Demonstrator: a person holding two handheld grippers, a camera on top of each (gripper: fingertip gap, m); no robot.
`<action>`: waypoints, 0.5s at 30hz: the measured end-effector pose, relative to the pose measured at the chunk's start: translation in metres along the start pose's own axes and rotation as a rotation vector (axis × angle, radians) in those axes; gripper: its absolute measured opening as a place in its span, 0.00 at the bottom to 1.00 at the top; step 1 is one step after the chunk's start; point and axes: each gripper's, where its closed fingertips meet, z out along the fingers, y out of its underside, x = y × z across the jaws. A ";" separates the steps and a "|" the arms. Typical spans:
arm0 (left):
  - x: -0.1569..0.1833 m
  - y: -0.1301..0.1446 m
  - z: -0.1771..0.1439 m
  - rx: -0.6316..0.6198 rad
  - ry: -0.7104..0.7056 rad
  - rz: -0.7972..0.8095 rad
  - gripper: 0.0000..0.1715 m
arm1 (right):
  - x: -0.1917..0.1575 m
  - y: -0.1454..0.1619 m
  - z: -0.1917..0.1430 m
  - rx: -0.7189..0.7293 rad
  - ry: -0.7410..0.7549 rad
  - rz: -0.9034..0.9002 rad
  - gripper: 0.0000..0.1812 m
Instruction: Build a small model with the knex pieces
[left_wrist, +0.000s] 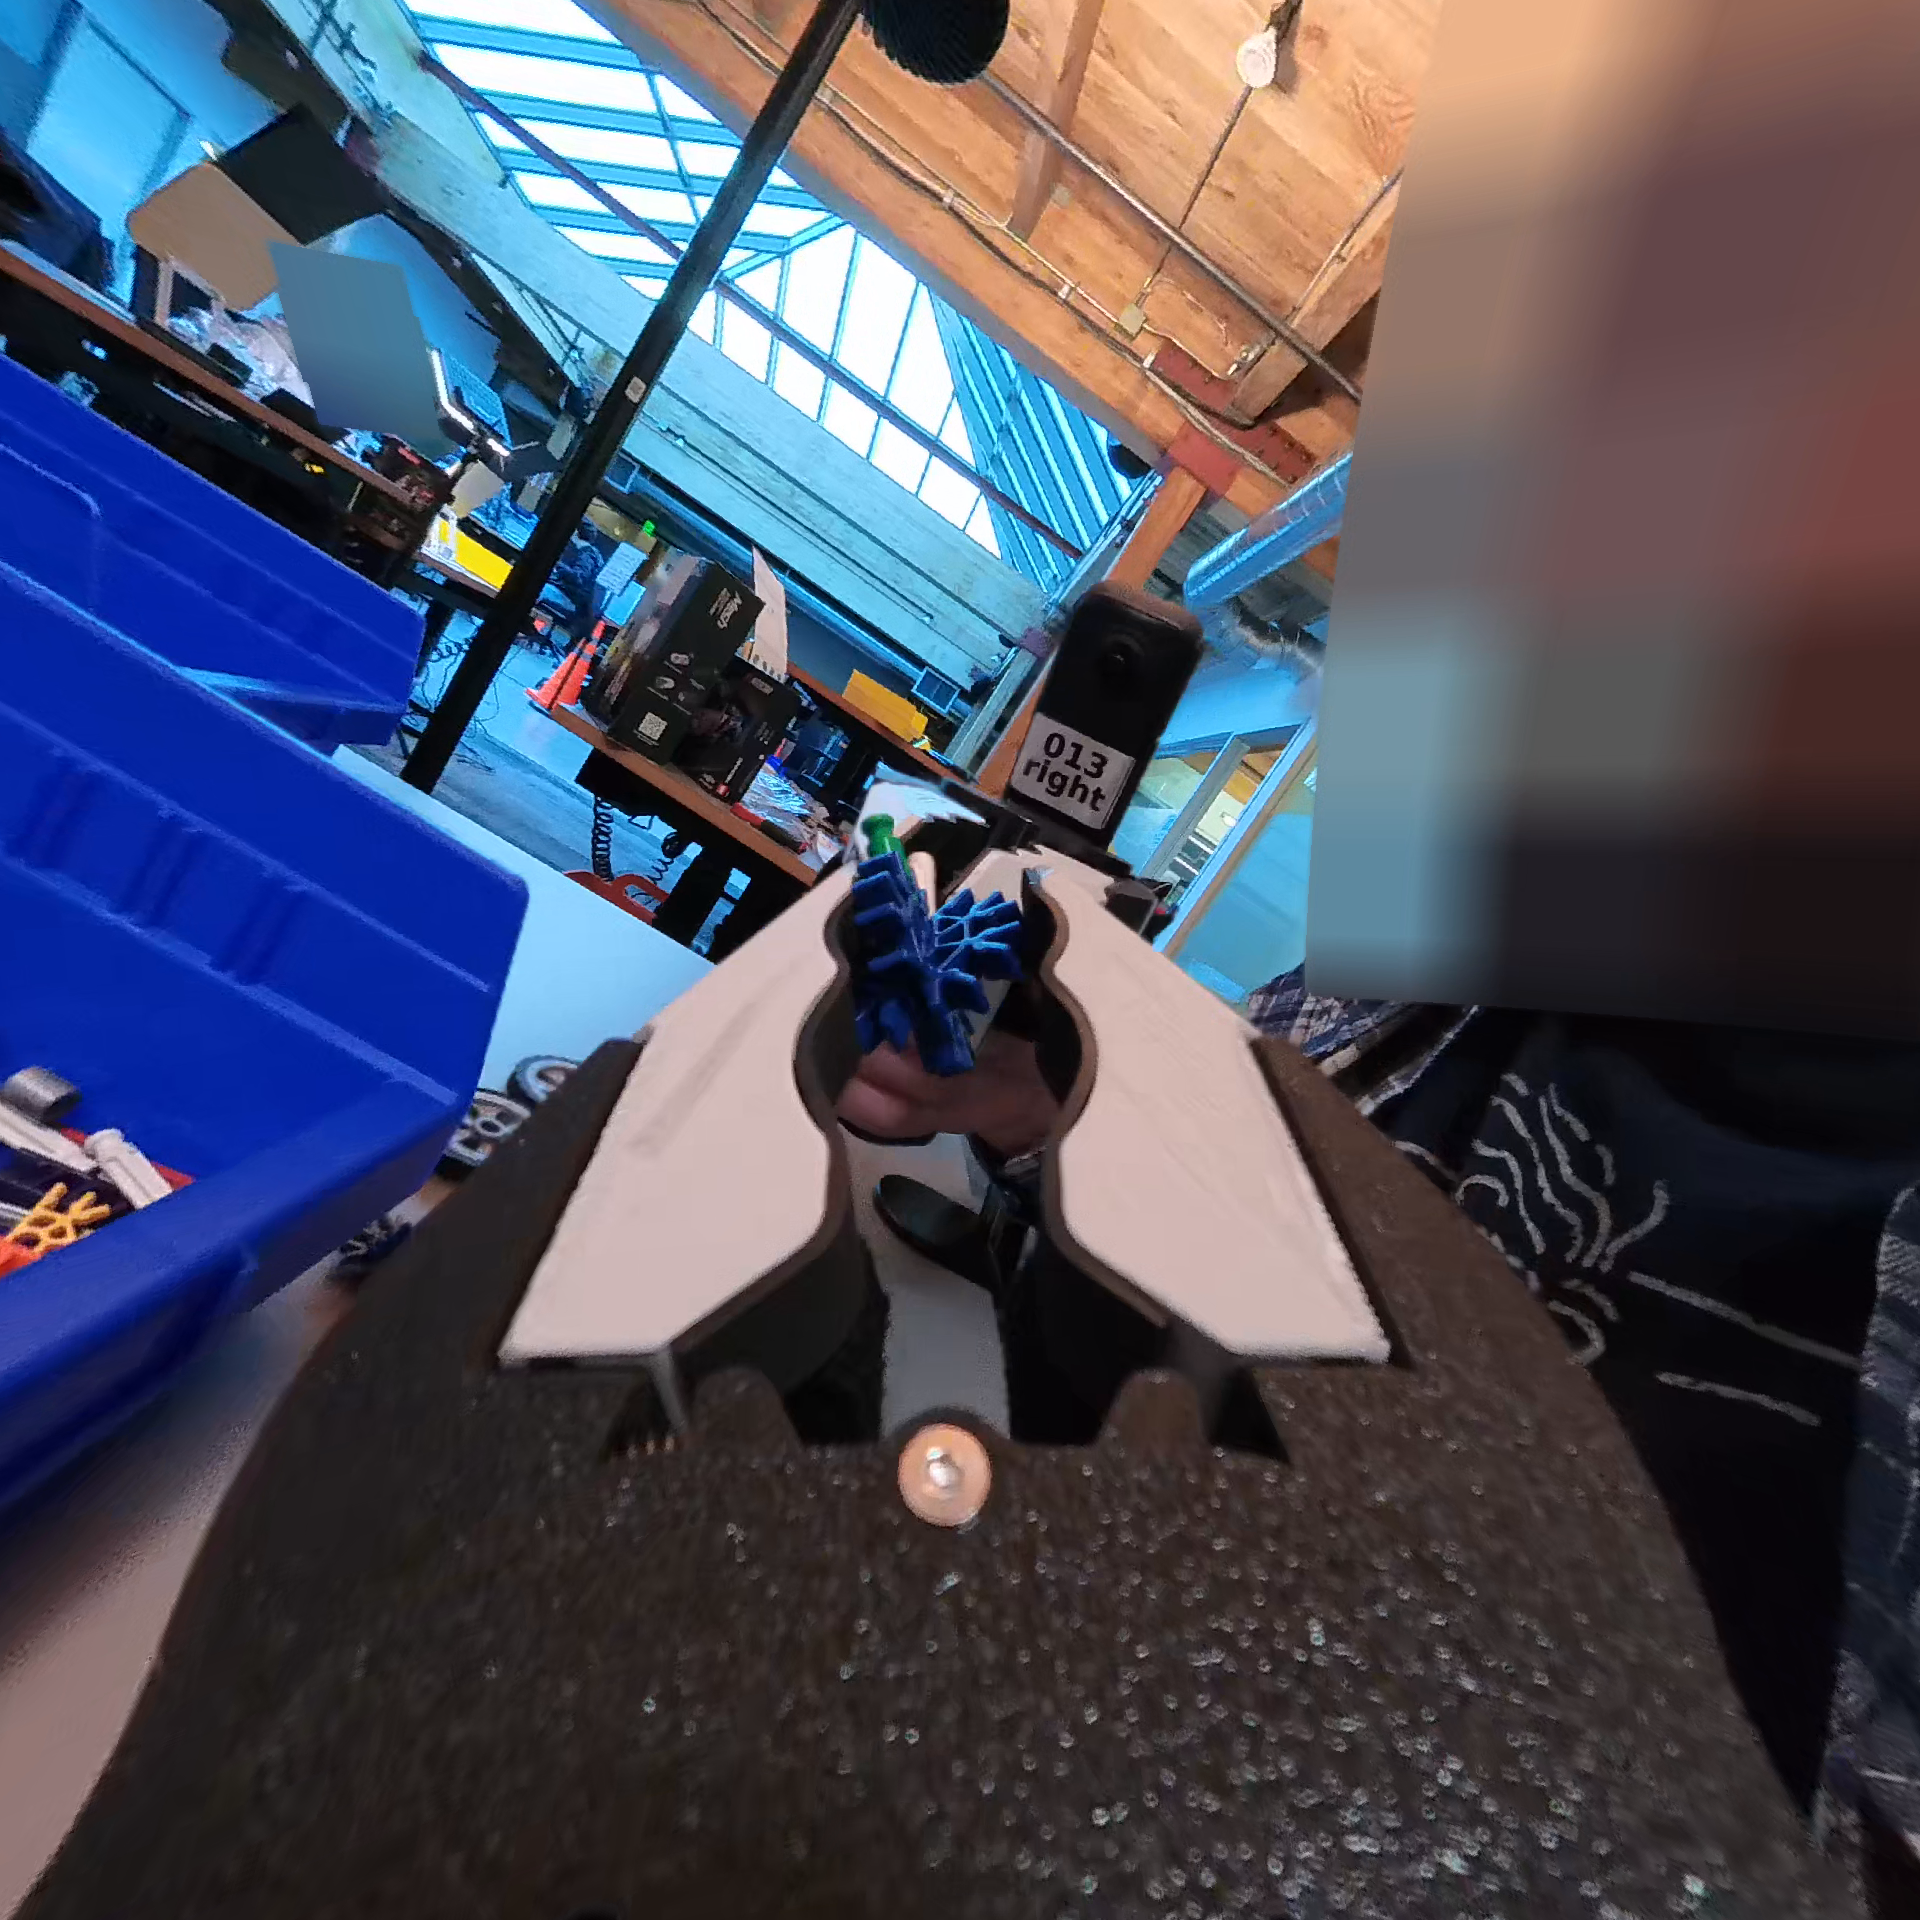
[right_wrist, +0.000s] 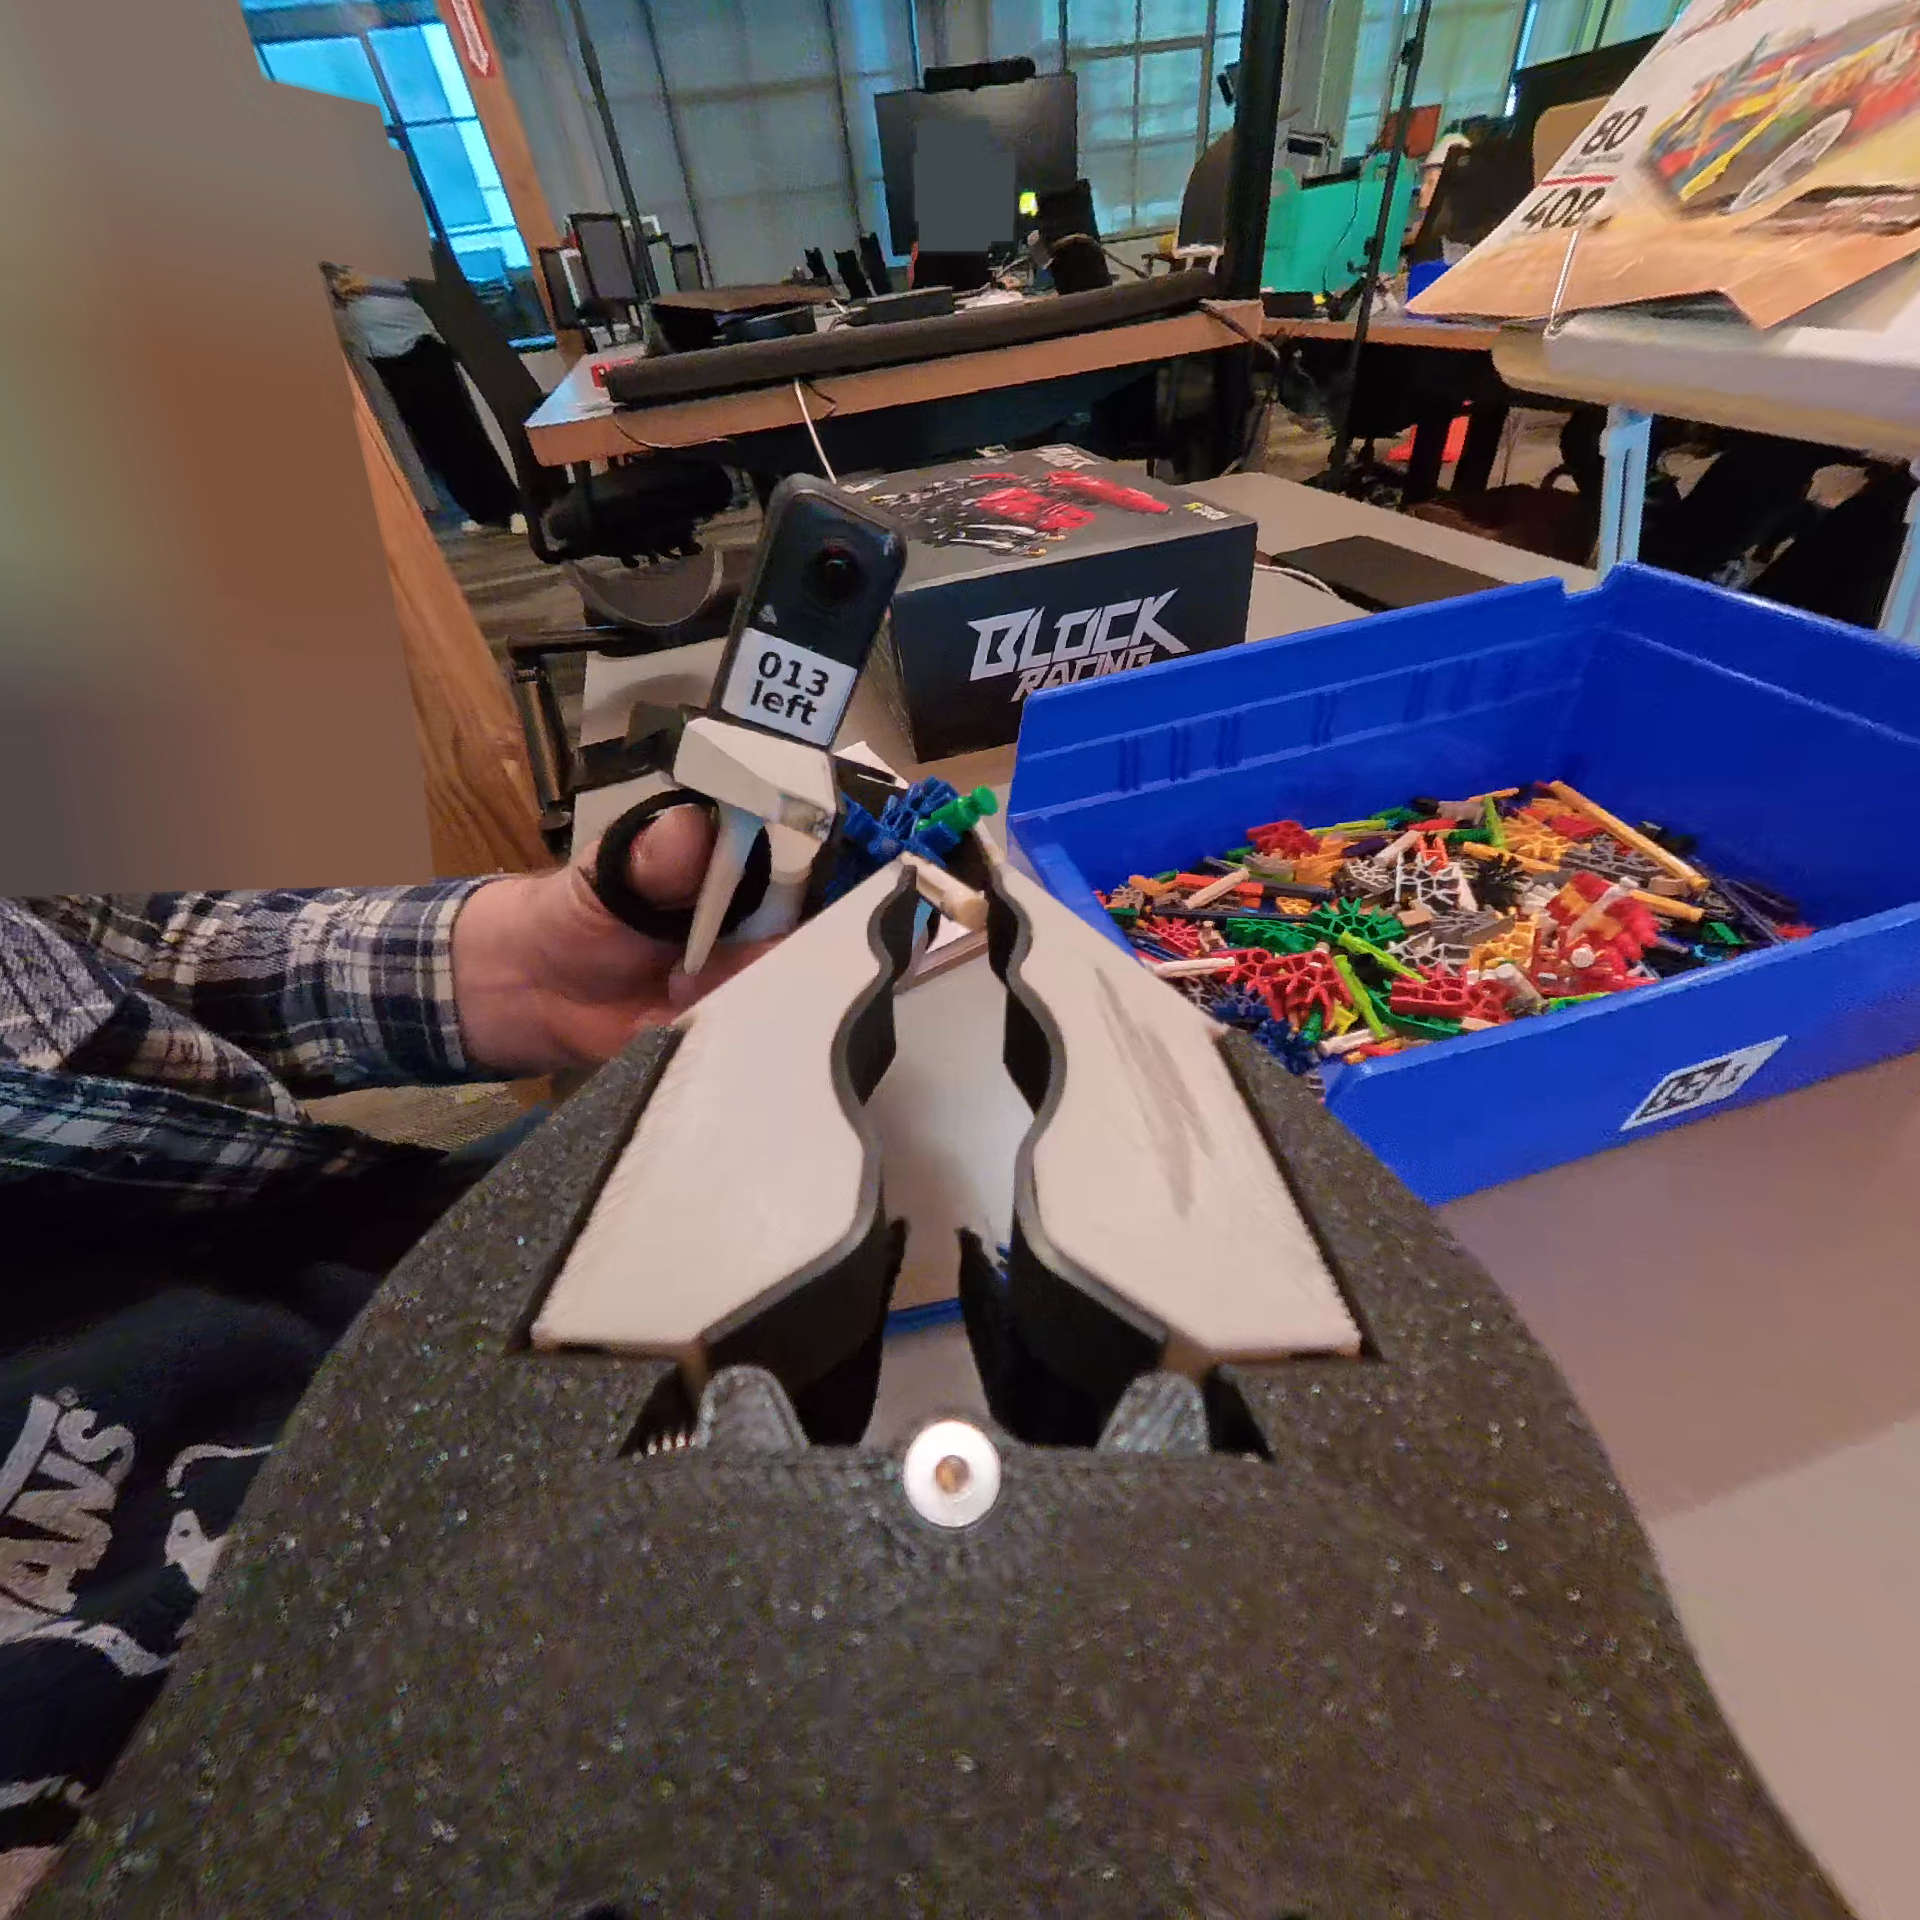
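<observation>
My left gripper (left_wrist: 951, 904) is shut on a cluster of blue snowflake-shaped connectors (left_wrist: 925, 966), held up in the air. A green rod (left_wrist: 883, 831) sticks out of the cluster's far side. My right gripper (right_wrist: 948, 883) is shut on a short white rod (right_wrist: 951, 899) at its fingertips, right against the blue connectors (right_wrist: 883, 826) and green rod (right_wrist: 961, 810). In the right wrist view the left gripper (right_wrist: 769, 800) is held in a hand with a plaid sleeve. In the left wrist view the right gripper (left_wrist: 1039, 831) faces mine, with the white rod (left_wrist: 920, 868) beside the green one.
A blue bin (right_wrist: 1507, 1101) full of several coloured rods and connectors (right_wrist: 1455, 914) sits to the right; it also shows in the left wrist view (left_wrist: 260, 935). A black box (right_wrist: 1070, 613) stands behind it. A printed booklet (right_wrist: 1714, 156) rests on a stand at the upper right. Left and right tips are no more than a few centimetres apart.
</observation>
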 end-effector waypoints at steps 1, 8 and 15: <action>0.001 0.000 0.000 -0.003 0.002 0.020 0.15 | -0.001 0.000 0.000 0.006 -0.011 0.011 0.07; 0.001 0.003 0.001 -0.069 -0.058 0.214 0.17 | -0.013 -0.005 -0.003 0.040 -0.042 -0.070 0.03; -0.002 0.002 -0.004 -0.108 -0.080 0.260 0.21 | -0.012 -0.006 -0.005 0.049 0.002 -0.159 0.03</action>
